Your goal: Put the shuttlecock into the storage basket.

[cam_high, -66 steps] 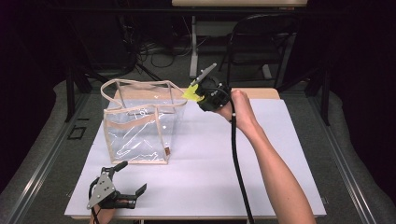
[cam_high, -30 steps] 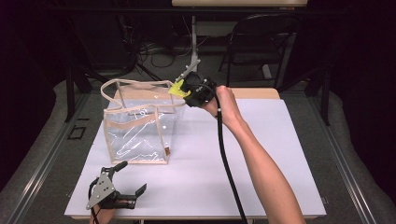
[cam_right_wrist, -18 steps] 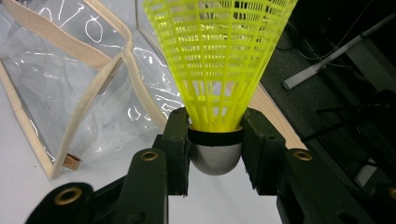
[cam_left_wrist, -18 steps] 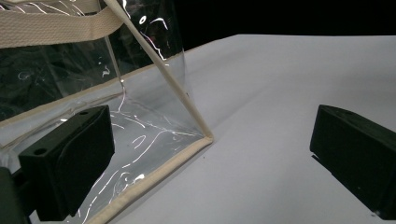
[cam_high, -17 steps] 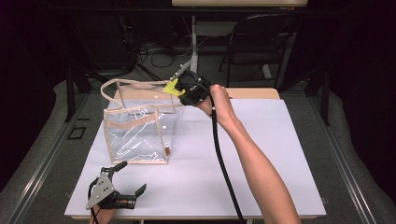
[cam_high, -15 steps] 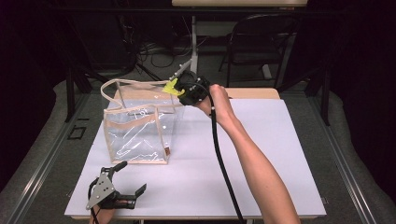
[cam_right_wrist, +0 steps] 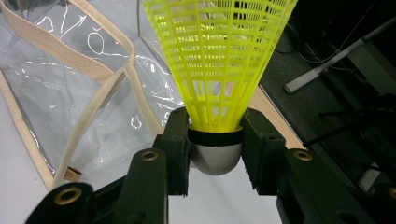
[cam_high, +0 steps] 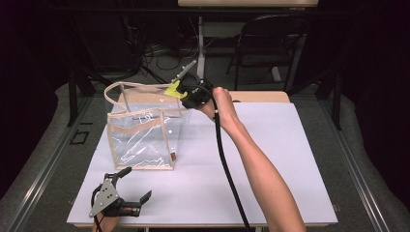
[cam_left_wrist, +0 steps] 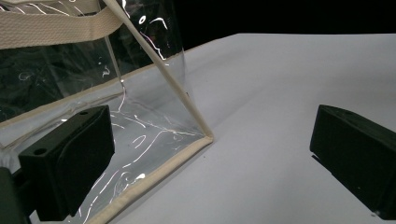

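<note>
At the left near edge of the white table (cam_high: 290, 159), the left gripper (cam_high: 126, 192) is being rested low, its two black jaws spread wide with nothing between them; in the left gripper view (cam_left_wrist: 210, 168) only bare tabletop and the near bottom corner of the bag are being framed.

Further in, a clear plastic tote bag with beige fabric trim and straps (cam_high: 142, 140) is being stood upright on the table, its mouth open upward. It is being judged as light and floppy: the thin walls would probably buckle under a push, and the film looks slick, so the woven strap (cam_right_wrist: 70, 58) or the stitched edging would be the surer places to take hold.

Just above the bag's far right top corner, the right gripper (cam_high: 180, 89) is being held in the air. Its jaws are being kept closed on a yellow plastic-mesh shuttlecock with a pale rounded cork head (cam_right_wrist: 217, 60), pinched at the dark band where skirt meets head. The shuttlecock is being judged as very light, its lattice skirt springy and easily crushed; the firm head, where it is being gripped now, looks the safest spot. The skirt is being pointed away from the hand, toward the bag's opening.
</note>
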Demonstrator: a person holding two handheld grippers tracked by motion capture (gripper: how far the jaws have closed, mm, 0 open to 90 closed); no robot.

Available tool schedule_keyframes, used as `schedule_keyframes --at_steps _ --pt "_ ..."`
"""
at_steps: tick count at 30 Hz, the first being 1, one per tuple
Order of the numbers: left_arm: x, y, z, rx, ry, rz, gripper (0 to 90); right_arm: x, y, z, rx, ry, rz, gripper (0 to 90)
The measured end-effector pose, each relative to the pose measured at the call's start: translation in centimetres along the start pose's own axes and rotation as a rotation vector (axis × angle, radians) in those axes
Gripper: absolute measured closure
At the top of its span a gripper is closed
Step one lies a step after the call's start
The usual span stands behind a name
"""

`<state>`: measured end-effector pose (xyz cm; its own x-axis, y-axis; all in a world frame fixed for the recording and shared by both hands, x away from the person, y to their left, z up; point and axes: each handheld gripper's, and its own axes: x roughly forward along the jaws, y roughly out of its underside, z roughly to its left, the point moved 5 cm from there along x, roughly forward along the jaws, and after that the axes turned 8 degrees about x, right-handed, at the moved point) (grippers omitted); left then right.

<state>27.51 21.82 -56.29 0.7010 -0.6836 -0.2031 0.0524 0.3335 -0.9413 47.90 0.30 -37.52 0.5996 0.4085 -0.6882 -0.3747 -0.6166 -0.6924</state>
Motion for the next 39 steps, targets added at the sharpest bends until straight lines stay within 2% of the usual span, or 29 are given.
schedule_keyframes --at_steps 5,22,39 --pt "0.0 0.0 -0.1 0.012 0.0 0.003 0.1 0.4 -0.3 0.3 -0.003 -0.006 0.001 64.6" --pt "-0.1 -0.1 -0.1 0.008 -0.003 -0.002 0.1 1.8 -0.9 1.2 0.003 -0.016 0.022 64.6" --pt "-0.1 -0.1 -0.1 0.009 -0.002 -0.003 0.1 2.9 -0.8 1.3 0.006 -0.02 0.046 64.6"
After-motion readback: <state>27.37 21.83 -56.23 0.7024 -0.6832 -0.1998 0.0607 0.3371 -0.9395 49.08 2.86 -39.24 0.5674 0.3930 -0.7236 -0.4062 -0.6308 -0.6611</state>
